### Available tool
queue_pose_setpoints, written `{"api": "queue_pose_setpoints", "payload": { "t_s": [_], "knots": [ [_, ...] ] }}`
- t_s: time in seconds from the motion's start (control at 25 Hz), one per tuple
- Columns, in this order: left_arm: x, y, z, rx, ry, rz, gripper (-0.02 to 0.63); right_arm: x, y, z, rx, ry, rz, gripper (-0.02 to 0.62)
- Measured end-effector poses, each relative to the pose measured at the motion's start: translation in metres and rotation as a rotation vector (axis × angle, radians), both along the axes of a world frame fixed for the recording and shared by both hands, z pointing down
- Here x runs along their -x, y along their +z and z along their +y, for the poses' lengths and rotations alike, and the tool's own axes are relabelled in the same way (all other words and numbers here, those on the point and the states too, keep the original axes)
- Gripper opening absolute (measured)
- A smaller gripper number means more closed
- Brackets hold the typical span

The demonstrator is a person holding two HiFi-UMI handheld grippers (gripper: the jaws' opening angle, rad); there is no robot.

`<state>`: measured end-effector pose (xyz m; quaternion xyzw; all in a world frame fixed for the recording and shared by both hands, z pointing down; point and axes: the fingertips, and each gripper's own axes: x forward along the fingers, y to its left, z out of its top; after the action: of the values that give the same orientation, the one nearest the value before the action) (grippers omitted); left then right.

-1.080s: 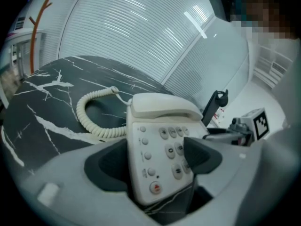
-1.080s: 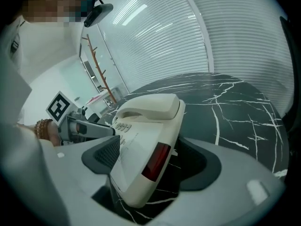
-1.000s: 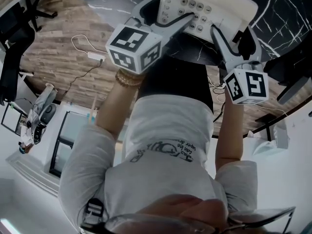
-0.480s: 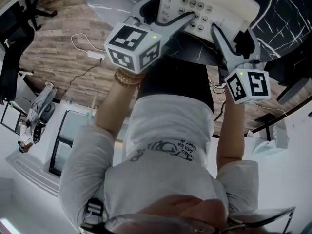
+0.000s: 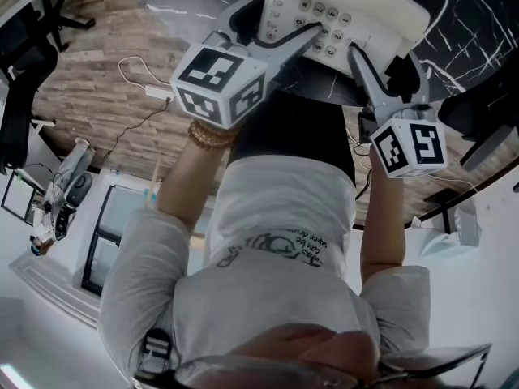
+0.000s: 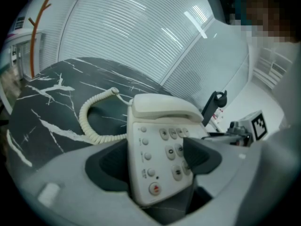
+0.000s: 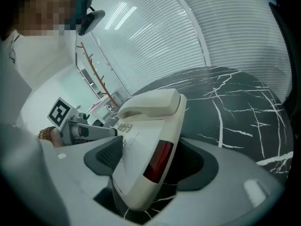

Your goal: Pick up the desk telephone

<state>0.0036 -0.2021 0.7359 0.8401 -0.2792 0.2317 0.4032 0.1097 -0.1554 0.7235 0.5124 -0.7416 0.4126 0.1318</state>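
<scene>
A cream desk telephone [image 5: 349,6] with its handset [image 6: 164,108] on the cradle lies at the near edge of a black marble table [image 5: 462,6]. My left gripper [image 5: 280,19] is shut on its left part, one pad on the side and the other on the keypad [image 6: 175,150]. My right gripper [image 5: 381,51] is shut on the phone's right side [image 7: 146,140], with the red side panel [image 7: 157,161] between its pads. The phone sits tilted between the jaws. Its coiled cord [image 6: 91,121] trails over the table behind.
The person's torso and arms fill the lower head view. On the wooden floor to the left lie a power strip [image 5: 158,94] with cables and a black chair base [image 5: 16,79]. White blinds [image 6: 141,32] rise beyond the table.
Both grippers and the telephone have shifted slightly toward the top of the head view. The right gripper's marker cube has rolled a little.
</scene>
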Motion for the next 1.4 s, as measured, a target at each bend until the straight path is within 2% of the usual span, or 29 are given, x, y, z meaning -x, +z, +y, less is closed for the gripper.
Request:
{"api": "queue_pose_setpoints", "payload": {
  "t_s": [0.28, 0.72, 0.92, 1.4],
  "knots": [
    [0.001, -0.047, -0.002, -0.040, -0.012, 0.007, 0.370, 0.001, -0.045, -0.002, -0.049, 0.001, -0.010, 0.354],
    [0.003, -0.146, -0.012, -0.127, -0.041, -0.001, 0.370, 0.002, -0.135, -0.010, -0.111, 0.006, -0.043, 0.356],
    [0.005, -0.184, -0.016, -0.165, -0.065, 0.001, 0.351, 0.003, -0.165, -0.011, -0.128, 0.011, -0.066, 0.356],
    [0.003, -0.265, -0.011, -0.205, -0.105, 0.048, 0.354, -0.002, -0.251, -0.014, -0.198, 0.002, -0.060, 0.356]
  ]
}}
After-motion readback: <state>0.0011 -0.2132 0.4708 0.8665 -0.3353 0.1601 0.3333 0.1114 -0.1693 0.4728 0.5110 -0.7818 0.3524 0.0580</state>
